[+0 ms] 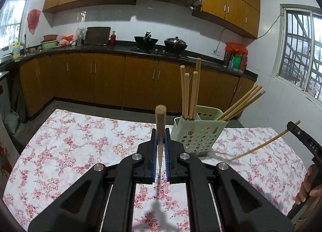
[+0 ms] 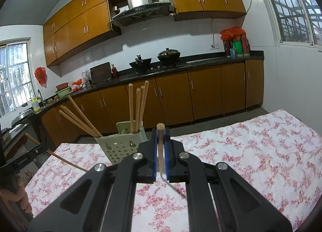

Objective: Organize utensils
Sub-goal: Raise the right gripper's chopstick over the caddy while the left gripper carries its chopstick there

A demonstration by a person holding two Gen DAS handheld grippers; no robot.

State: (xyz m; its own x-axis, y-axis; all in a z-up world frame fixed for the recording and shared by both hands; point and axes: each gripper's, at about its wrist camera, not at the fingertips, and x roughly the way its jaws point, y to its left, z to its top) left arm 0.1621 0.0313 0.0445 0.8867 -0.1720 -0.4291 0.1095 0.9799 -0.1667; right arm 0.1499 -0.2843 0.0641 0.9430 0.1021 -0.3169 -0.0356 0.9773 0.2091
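Observation:
A pale green perforated utensil holder [image 1: 198,134] stands on the floral tablecloth [image 1: 70,147] and holds several wooden chopsticks [image 1: 190,93]. My left gripper [image 1: 160,134] is shut on one wooden chopstick [image 1: 160,125], held upright, just left of the holder. My right gripper [image 2: 160,134] is shut on another wooden chopstick [image 2: 160,143], just right of the holder [image 2: 118,147]. The right gripper's chopstick also shows at the right in the left wrist view [image 1: 263,145]. The left gripper's chopstick shows at the left in the right wrist view [image 2: 66,161].
Beyond the table [image 2: 261,151] runs a kitchen counter [image 1: 120,48] with woks on a stove [image 1: 161,43], and orange cabinets below and above. Windows are on both sides. The table's far edge lies just behind the holder.

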